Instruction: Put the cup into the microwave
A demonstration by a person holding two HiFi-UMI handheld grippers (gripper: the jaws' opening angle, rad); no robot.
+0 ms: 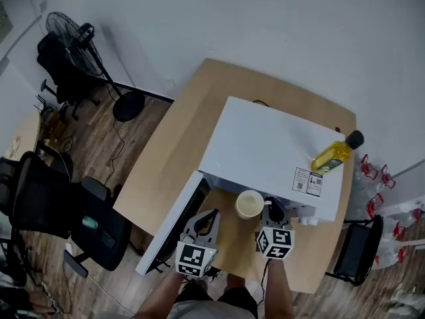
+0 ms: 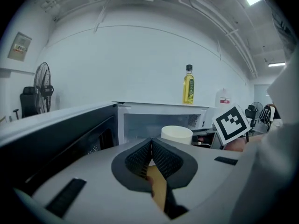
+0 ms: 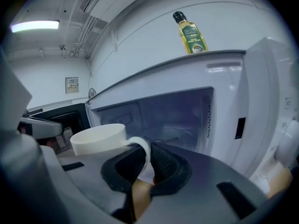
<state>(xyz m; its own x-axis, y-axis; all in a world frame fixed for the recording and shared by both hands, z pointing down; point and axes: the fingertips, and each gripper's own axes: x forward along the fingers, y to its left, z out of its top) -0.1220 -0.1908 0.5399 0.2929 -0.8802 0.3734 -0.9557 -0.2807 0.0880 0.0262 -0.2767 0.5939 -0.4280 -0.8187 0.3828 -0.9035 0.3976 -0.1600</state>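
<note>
A cream cup hangs just in front of the white microwave, level with its open cavity. My right gripper is shut on the cup's handle, and the cup body sticks out to the left of the jaws. The microwave door is swung open to the left. My left gripper is beside that door with its jaws shut and nothing between them; in the left gripper view the cup and the right gripper's marker cube are ahead of it.
A yellow oil bottle stands on top of the microwave at the right. The wooden table holds the microwave. A floor fan and black office chairs are at the left, another chair at the right.
</note>
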